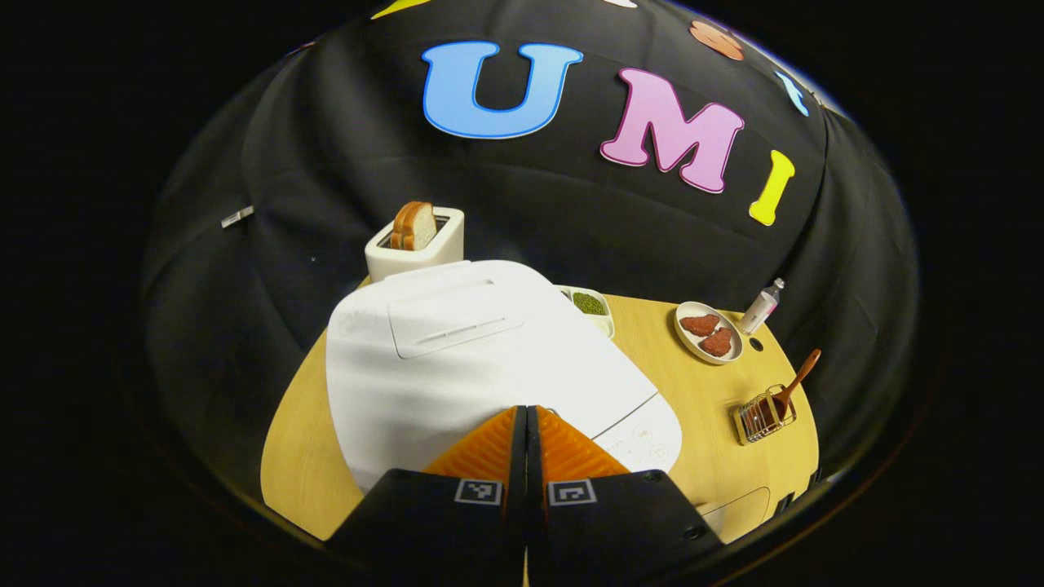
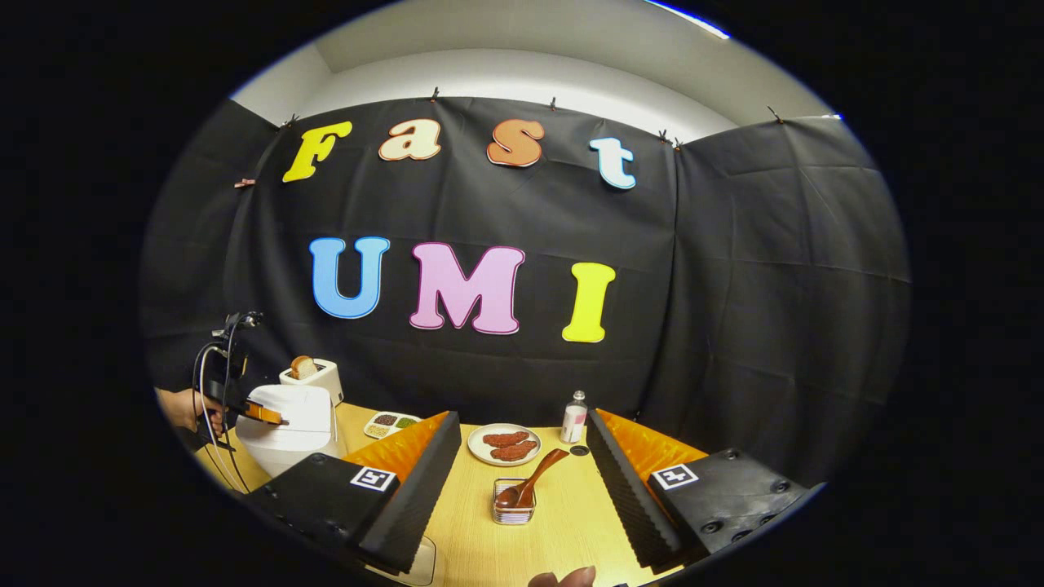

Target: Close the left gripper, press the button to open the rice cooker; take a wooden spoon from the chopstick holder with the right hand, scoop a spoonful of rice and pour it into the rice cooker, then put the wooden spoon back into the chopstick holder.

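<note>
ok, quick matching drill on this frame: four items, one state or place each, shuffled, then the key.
1. left hand-held gripper
2. right hand-held gripper
3. wooden spoon
4. rice cooker

A. lid down
B. standing in the chopstick holder
C. fingers together
D. fingers spread apart

Pairs: 1-C, 2-D, 3-B, 4-A

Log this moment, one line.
left hand-held gripper: shut, over closed white rice cooker | right hand-held gripper: open, facing wooden spoon in wire chopstick holder

The white rice cooker's (image 1: 457, 359) front button is hidden behind the closed left gripper (image 1: 526, 444). Contents of the small white divided tray (image 2: 391, 423) are too small to identify.
</note>
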A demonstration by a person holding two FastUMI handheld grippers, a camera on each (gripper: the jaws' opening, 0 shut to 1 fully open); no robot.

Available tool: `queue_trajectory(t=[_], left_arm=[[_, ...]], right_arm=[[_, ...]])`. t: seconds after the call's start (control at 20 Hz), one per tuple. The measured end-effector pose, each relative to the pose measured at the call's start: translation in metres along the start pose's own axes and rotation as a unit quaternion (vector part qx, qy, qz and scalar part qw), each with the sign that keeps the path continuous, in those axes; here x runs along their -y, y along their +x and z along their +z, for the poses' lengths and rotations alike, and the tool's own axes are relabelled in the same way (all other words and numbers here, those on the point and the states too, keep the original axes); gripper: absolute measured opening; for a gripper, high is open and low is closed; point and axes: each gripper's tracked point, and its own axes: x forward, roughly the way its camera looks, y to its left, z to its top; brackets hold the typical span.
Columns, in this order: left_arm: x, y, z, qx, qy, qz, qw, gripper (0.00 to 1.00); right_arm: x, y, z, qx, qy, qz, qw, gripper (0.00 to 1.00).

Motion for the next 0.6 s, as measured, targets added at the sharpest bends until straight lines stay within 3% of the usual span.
queue_trajectory(t=[0.2, 0.45, 0.55, 0.6], left_arm=[[-0.001, -0.021, 0.043, 0.098, 0.014, 0.029, 0.995, 0.07], [-0.006, -0.046, 0.087, 0.171, 0.022, 0.055, 0.984, 0.1], [-0.009, -0.06, 0.099, 0.197, 0.028, 0.068, 0.978, 0.13], [-0.005, -0.068, 0.104, 0.209, 0.031, 0.066, 0.975, 0.22]], right_arm=[[0.005, -0.002, 0.002, 0.004, 0.006, -0.002, 1.0, 0.98], [0.01, -0.003, 0.005, 0.006, 0.01, -0.001, 1.0, 0.98], [0.012, -0.003, 0.007, 0.008, 0.014, 0.0, 1.0, 0.98], [0.013, -0.003, 0.007, 0.008, 0.013, 0.001, 1.0, 0.98]])
